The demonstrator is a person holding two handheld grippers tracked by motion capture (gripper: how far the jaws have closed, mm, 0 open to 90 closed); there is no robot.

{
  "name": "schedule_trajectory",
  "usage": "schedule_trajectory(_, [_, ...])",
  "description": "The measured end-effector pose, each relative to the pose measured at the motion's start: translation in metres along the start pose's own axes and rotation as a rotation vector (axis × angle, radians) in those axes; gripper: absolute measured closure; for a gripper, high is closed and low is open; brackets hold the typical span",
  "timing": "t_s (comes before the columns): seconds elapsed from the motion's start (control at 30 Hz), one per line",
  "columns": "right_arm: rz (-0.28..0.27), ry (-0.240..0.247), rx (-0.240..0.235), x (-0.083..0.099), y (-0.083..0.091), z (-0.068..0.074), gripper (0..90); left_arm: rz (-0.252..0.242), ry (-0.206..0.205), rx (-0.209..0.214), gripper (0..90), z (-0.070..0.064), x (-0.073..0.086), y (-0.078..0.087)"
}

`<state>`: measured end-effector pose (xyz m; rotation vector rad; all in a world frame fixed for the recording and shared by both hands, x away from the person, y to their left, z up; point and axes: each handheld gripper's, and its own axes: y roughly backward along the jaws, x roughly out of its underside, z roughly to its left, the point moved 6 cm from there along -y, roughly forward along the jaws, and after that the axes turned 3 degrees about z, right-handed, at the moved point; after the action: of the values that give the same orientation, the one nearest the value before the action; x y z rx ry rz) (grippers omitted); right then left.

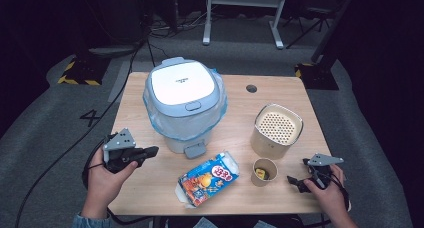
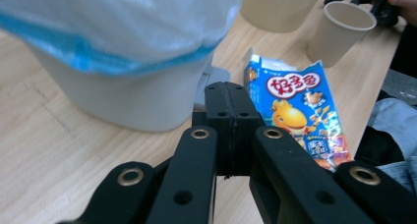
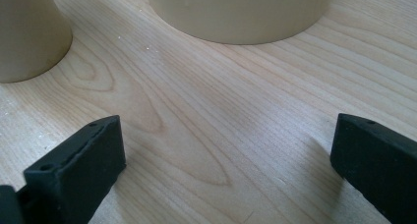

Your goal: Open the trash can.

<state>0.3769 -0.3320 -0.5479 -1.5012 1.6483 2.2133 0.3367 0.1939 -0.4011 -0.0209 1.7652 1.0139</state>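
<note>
A colourful snack box [image 1: 207,179] lies on its side near the table's front edge, its goldfish print plain in the left gripper view [image 2: 295,111]. My left gripper [image 1: 151,151] is shut with nothing in it, its jaws pressed together [image 2: 228,96], pointing at the base of the lidded bin [image 1: 185,103] and just left of the box. A small paper cup [image 1: 264,171] stands right of the box with something yellow inside. My right gripper [image 1: 298,171] is wide open and low over the wood [image 3: 226,160], just right of the cup [image 3: 29,32].
A beige canister [image 1: 277,130] with a perforated lid stands behind the cup [image 2: 342,30], close ahead of the right gripper [image 3: 241,13]. The bin [image 2: 123,86] has a blue bag liner and a foot pedal [image 1: 195,150]. The wooden table [image 1: 150,198] has a cable hole [image 1: 251,88].
</note>
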Motion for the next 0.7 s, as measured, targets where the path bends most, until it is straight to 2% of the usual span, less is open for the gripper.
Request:
schedule_trajectory(0.1, [0.000, -0.001, 0.000, 0.000, 0.000, 0.000, 0.3, -0.010, -0.004, 0.009, 90.0, -0.001, -0.009, 0.003])
schedule_trajectory(0.13, [0.000, 0.001, 0.000, 0.000, 0.000, 0.000, 0.3, -0.017, -0.020, 0.020, 90.0, -0.001, -0.017, 0.005])
schedule_trajectory(0.17, [0.000, 0.000, 0.000, 0.000, 0.000, 0.000, 0.3, -0.017, -0.020, 0.020, 90.0, -0.001, -0.017, 0.005])
schedule_trajectory(0.2, [0.000, 0.000, 0.000, 0.000, 0.000, 0.000, 0.3, -0.023, -0.031, 0.025, 90.0, -0.002, -0.026, 0.007])
schedule_trajectory(0.23, [0.000, 0.000, 0.000, 0.000, 0.000, 0.000, 0.3, -0.023, -0.031, 0.025, 90.0, -0.002, -0.026, 0.007])
schedule_trajectory(0.27, [0.000, 0.000, 0.000, 0.000, 0.000, 0.000, 0.3, -0.030, -0.040, 0.030, 90.0, -0.003, -0.035, 0.009])
schedule_trajectory(0.4, [0.000, 0.000, 0.000, 0.000, 0.000, 0.000, 0.3, -0.040, -0.060, 0.038, 90.0, -0.004, -0.047, 0.010])
schedule_trajectory(0.43, [0.000, 0.000, 0.000, 0.000, 0.000, 0.000, 0.4, -0.053, -0.072, 0.033, 90.0, -0.004, -0.055, 0.011])
schedule_trajectory(0.5, [-0.001, 0.003, 0.002, 0.000, 0.000, 0.000, 0.7, -0.057, -0.072, 0.036, 90.0, -0.005, -0.057, 0.012])
schedule_trajectory(0.67, [-0.001, 0.001, 0.001, 0.001, 0.001, 0.000, 0.7, -0.098, -0.099, 0.058, 90.0, -0.007, -0.077, 0.017])
schedule_trajectory(0.7, [-0.001, 0.001, 0.001, 0.001, 0.001, 0.000, 0.7, -0.098, -0.099, 0.058, 90.0, -0.007, -0.077, 0.017])
